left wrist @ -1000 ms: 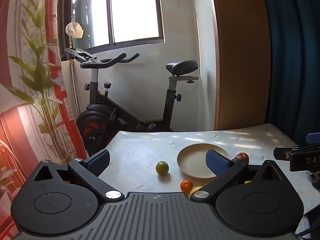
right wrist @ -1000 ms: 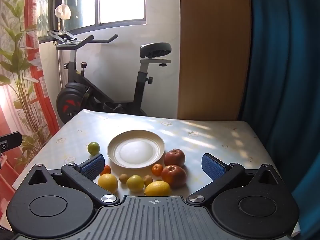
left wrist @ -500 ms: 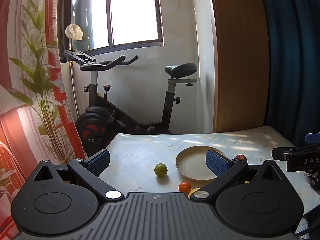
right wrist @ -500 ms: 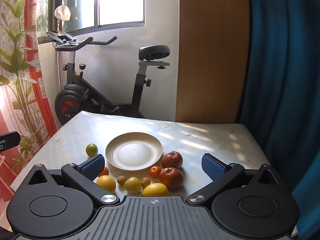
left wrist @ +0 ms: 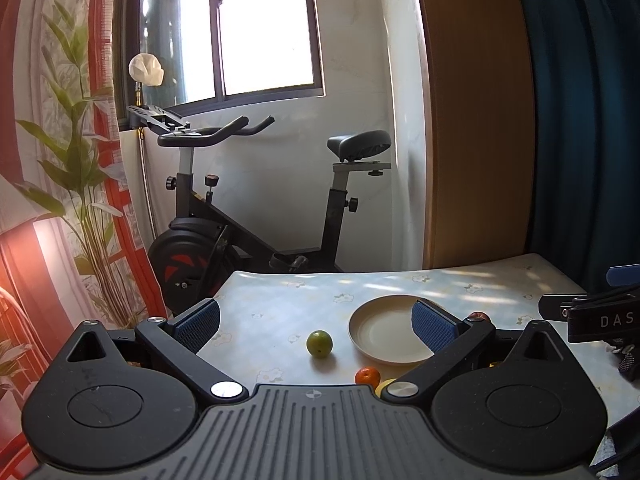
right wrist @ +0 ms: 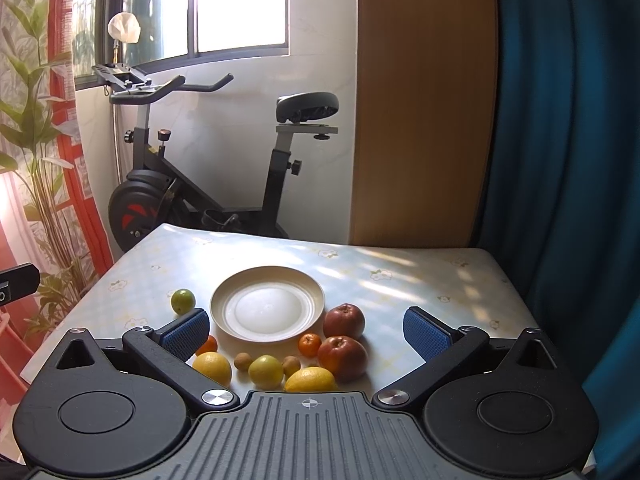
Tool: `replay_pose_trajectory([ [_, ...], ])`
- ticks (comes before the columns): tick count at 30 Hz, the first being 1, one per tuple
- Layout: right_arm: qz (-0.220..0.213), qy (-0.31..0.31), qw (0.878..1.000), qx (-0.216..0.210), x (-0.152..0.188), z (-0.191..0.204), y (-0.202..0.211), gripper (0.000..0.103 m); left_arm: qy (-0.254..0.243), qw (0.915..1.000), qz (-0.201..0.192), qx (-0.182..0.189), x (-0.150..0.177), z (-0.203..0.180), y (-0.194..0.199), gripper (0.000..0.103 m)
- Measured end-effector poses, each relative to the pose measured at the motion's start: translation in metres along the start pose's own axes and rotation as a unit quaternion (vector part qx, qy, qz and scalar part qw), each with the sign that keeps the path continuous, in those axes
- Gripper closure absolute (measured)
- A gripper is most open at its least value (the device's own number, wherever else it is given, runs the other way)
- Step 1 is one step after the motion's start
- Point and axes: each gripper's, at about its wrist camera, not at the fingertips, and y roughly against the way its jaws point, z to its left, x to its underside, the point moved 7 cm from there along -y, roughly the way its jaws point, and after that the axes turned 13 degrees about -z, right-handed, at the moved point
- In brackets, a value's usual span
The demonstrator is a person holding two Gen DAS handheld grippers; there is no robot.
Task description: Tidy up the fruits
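An empty cream plate (right wrist: 267,304) sits mid-table, also in the left wrist view (left wrist: 386,330). A green lime (right wrist: 183,301) (left wrist: 319,343) lies left of it. In front of the plate lie two red apples (right wrist: 343,336), small oranges (right wrist: 309,345), yellow lemons (right wrist: 310,380) and small brown fruits (right wrist: 243,361). My right gripper (right wrist: 306,330) is open and empty, above the near fruits. My left gripper (left wrist: 316,322) is open and empty, at the table's left, lime between its fingers in view.
The table (right wrist: 420,280) has a pale flowered cover. An exercise bike (right wrist: 208,176) stands behind it by the window. A wooden panel (right wrist: 420,100) and blue curtain (right wrist: 568,160) are at the right, a plant (left wrist: 80,200) at the left.
Both views have shifted slightly: the table and fruits sit a little lower and farther off. Both grippers stay open and empty.
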Motion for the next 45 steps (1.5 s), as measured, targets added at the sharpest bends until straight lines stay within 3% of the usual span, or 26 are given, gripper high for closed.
replay_pose_trajectory([
  [45,-0.007,-0.005,1.000,-0.007,0.0004,0.0031,0.0030,0.000,0.011,0.9999,0.008,-0.001,0.0015,0.0020,-0.0028,0.000],
])
